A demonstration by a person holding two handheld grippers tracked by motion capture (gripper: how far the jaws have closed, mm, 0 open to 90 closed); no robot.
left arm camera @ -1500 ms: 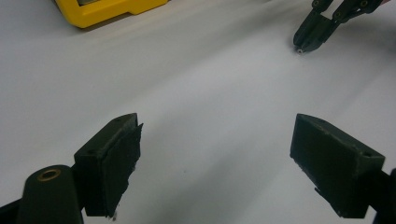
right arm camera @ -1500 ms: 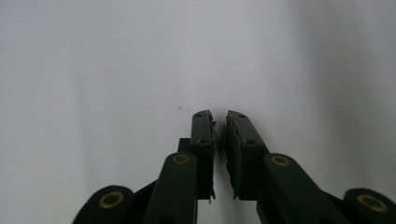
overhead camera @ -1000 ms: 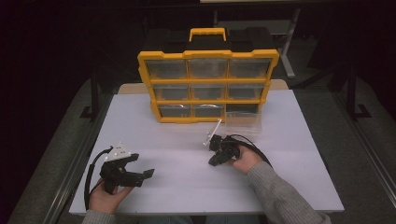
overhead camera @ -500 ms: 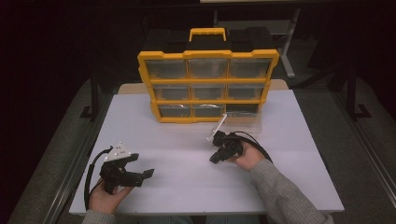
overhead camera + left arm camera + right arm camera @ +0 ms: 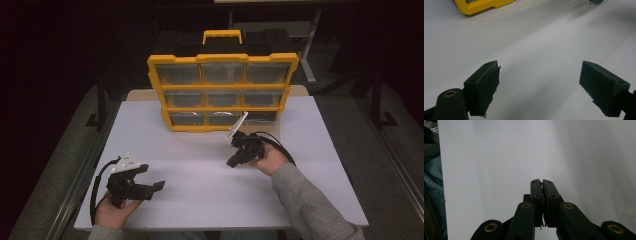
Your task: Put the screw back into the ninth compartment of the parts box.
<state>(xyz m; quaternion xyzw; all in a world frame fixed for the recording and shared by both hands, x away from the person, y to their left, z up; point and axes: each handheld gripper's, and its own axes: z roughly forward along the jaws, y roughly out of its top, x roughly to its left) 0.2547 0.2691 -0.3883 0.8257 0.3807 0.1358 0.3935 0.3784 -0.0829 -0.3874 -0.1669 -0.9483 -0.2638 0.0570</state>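
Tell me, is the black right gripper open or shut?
Shut. In the right gripper view, the black right gripper has its two jaws pressed together, nothing between them.

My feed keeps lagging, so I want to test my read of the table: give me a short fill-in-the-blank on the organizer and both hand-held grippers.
1. The yellow organizer has a carry handle on top and ____ rows of clear drawers.
2. The jaws of the left hand-held gripper stand ____ with nothing between them.
3. The jaws of the right hand-held gripper are ____ with nothing between them.
4. Both hand-held grippers are over the ____ table.

Missing words: three; open; shut; white
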